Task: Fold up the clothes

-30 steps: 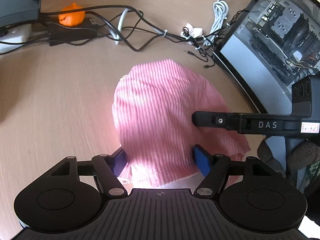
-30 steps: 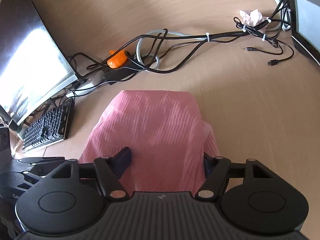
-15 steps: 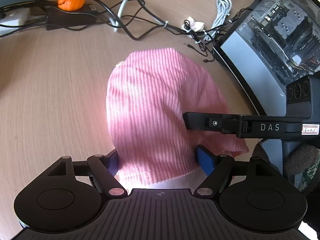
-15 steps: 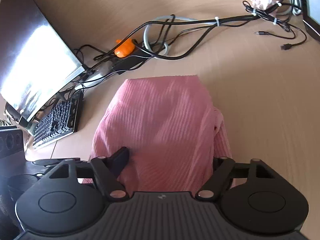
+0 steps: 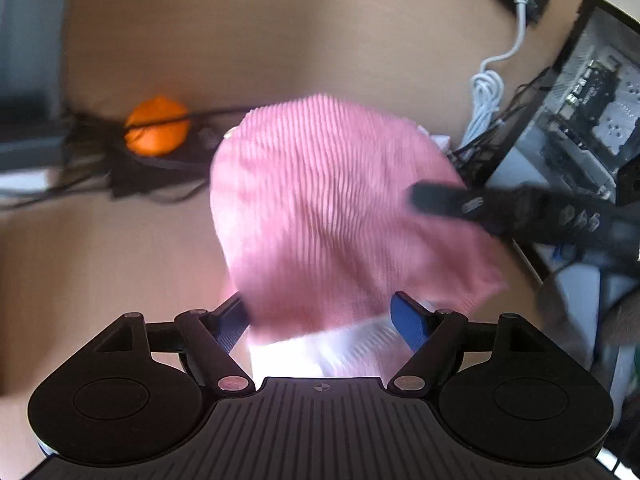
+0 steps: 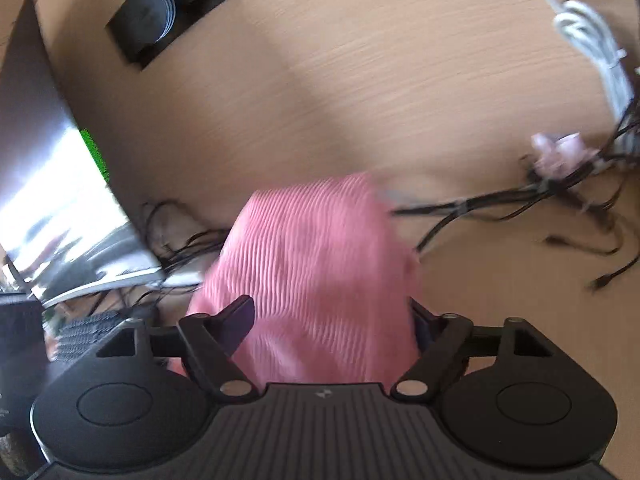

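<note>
A pink ribbed garment [image 5: 328, 220] hangs bunched from both grippers above the wooden desk. My left gripper [image 5: 320, 320] has the cloth between its blue pads [image 5: 408, 320], with a white inner layer showing at the bottom. My right gripper [image 6: 328, 320] also has the pink garment [image 6: 316, 272] draped between its fingers. The right gripper's black finger [image 5: 460, 200] reaches across the cloth from the right in the left wrist view. Both views are motion-blurred.
An orange object [image 5: 156, 126] sits among black cables [image 5: 80, 160] at the left. An open computer case [image 5: 592, 92] and a white coiled cable [image 5: 486, 96] are at the right. A monitor [image 6: 48, 184], keyboard [image 6: 80, 336] and black cables [image 6: 520, 208] lie on the desk [image 6: 360, 80].
Both grippers have lifted and swung forward with the garment; the cloth now hangs higher and reaches over the cables. The views have become blurred.
</note>
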Action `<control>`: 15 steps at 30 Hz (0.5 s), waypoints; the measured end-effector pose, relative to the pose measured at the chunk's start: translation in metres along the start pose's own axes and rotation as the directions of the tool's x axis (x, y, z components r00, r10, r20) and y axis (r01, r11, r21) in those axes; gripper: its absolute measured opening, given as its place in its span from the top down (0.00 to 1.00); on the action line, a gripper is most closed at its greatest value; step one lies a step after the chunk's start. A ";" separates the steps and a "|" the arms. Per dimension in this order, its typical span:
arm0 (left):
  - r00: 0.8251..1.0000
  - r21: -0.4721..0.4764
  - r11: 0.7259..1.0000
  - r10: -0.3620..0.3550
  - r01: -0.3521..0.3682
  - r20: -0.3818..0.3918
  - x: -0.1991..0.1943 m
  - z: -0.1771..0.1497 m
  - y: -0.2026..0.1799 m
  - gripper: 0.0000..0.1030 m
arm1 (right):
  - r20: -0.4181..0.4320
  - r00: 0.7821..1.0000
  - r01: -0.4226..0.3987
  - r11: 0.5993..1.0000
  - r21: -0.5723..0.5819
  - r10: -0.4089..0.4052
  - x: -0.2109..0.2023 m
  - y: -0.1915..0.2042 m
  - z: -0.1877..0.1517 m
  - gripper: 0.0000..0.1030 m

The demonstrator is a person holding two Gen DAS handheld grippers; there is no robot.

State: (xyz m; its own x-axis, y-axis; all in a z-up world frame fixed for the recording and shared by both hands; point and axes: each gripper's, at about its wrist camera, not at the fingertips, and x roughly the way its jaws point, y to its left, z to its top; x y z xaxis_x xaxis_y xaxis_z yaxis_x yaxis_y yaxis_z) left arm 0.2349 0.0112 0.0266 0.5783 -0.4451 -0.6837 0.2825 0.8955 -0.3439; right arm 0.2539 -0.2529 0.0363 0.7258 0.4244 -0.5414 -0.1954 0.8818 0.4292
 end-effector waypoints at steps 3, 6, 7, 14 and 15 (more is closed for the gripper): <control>1.000 -0.038 0.999 0.015 -0.014 0.024 -0.007 0.004 0.011 0.09 | 0.033 0.998 0.054 0.999 -0.009 -0.054 -0.010 -0.017 0.005 0.15; 0.996 -0.086 0.994 0.066 -0.060 0.062 -0.009 0.014 0.022 0.09 | 0.053 0.994 0.094 0.995 -0.042 -0.092 0.002 -0.023 0.020 0.15; 0.994 -0.102 0.992 0.083 -0.075 0.074 -0.010 0.018 0.025 0.09 | 0.059 0.994 0.094 0.994 -0.055 -0.091 0.009 -0.022 0.026 0.15; 0.998 -0.264 0.963 -0.042 0.050 0.037 0.036 0.014 0.053 0.10 | -0.111 0.985 -0.119 0.989 0.091 0.129 0.080 -0.032 0.019 0.11; 0.997 -0.237 0.969 -0.061 0.069 0.040 0.038 0.012 0.048 0.15 | -0.120 0.978 -0.154 0.979 0.134 0.170 0.081 -0.034 0.016 0.14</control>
State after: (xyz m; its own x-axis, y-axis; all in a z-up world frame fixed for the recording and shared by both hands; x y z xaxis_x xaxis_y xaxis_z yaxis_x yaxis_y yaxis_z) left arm 0.2798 0.0371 -0.0080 0.5901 -0.4985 -0.6350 0.1322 0.8356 -0.5332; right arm 0.3296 -0.2524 -0.0105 0.5978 0.5895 -0.5433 -0.2143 0.7706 0.6002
